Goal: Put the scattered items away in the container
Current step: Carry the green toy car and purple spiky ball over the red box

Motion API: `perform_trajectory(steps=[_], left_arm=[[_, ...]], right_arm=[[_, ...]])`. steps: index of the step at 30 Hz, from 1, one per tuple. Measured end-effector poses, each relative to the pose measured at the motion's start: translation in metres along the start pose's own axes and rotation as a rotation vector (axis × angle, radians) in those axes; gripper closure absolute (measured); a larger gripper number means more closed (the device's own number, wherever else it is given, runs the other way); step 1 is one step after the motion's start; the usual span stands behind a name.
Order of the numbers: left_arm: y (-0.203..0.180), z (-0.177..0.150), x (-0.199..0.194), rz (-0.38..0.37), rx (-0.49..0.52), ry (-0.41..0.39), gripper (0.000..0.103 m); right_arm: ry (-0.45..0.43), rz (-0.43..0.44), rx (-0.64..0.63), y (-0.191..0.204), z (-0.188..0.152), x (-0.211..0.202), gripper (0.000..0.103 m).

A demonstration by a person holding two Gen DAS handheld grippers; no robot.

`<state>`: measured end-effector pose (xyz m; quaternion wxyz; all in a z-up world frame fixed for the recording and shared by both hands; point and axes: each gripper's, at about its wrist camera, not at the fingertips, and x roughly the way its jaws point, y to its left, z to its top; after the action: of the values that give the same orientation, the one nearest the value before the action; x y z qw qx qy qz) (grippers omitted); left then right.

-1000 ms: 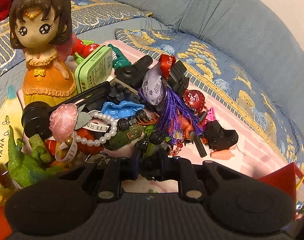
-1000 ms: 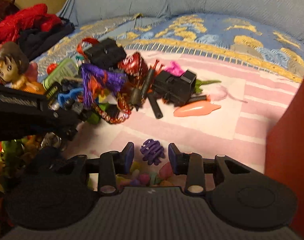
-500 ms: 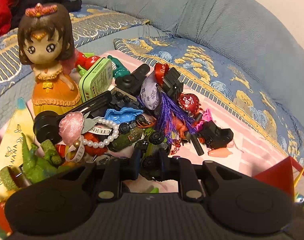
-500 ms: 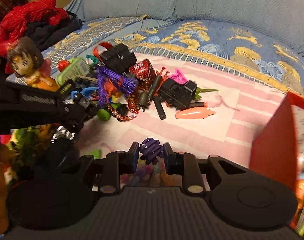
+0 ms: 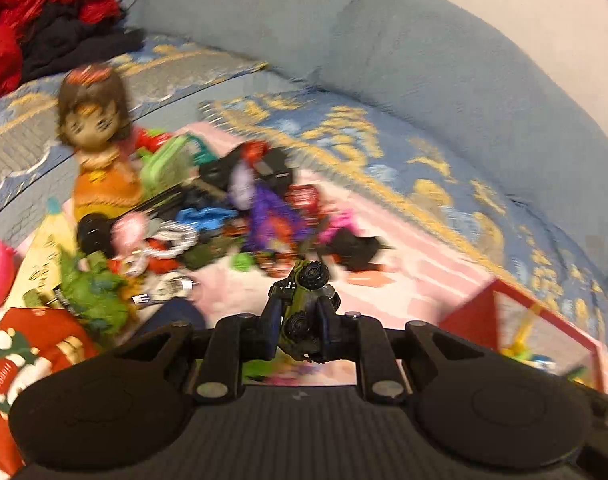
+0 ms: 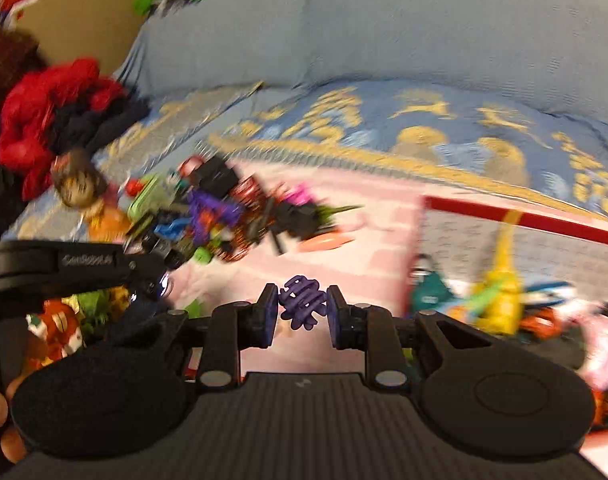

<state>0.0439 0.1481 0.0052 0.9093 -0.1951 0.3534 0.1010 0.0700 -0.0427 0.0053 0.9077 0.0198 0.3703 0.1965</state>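
A blue fabric sofa (image 5: 423, 60) with a blue-and-gold patterned cover (image 6: 443, 128) fills both views, and a pink striped cloth (image 5: 415, 276) lies over the seat. A red-rimmed open box (image 6: 523, 220), the container, stands on the cloth at the right with a yellow toy and other blurred pieces already in it. Left of it, well apart, sits a heap of mixed toys (image 5: 240, 216), with a brown-haired doll in an orange dress (image 5: 96, 140) upright at its left edge. A red and dark pile of clothing (image 6: 52, 120) lies at the sofa's far left.

The left gripper (image 5: 298, 330) has its jaws clamped on a small olive-green toy truck with black wheels (image 5: 304, 300), held clear above the cloth. The right gripper (image 6: 302, 312) has its jaws pressed on a small purple ribbed plastic piece (image 6: 303, 302), held above the cloth just left of the box.
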Motion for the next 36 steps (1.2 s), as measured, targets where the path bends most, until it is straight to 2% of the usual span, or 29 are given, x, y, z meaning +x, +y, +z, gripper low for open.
perform_trajectory(steps=[5,9,13,16,23,27,36], left_arm=[[-0.063,-0.006,-0.014,-0.098,0.114,0.031,0.084],[-0.119,-0.014,-0.009,-0.135,0.226,0.107,0.084],[-0.163,-0.023,0.009,-0.145,0.317,0.185,0.084],[-0.187,-0.03,0.023,-0.114,0.384,0.234,0.084],[-0.205,-0.041,0.048,-0.027,0.467,0.318,0.084],[-0.211,-0.048,0.055,0.023,0.52,0.326,0.084],[-0.225,-0.053,0.06,0.053,0.569,0.307,0.084]], right_arm=[[-0.009,-0.081,0.102,-0.058,-0.004,-0.034,0.079],[0.007,-0.158,0.147,-0.1,-0.008,-0.049,0.079],[0.03,-0.2,0.148,-0.127,-0.006,-0.052,0.079],[0.047,-0.218,0.146,-0.143,-0.006,-0.052,0.079],[0.086,-0.229,0.155,-0.17,-0.01,-0.054,0.079],[0.115,-0.238,0.131,-0.174,-0.014,-0.049,0.079],[0.116,-0.211,0.152,-0.178,-0.015,-0.046,0.079]])
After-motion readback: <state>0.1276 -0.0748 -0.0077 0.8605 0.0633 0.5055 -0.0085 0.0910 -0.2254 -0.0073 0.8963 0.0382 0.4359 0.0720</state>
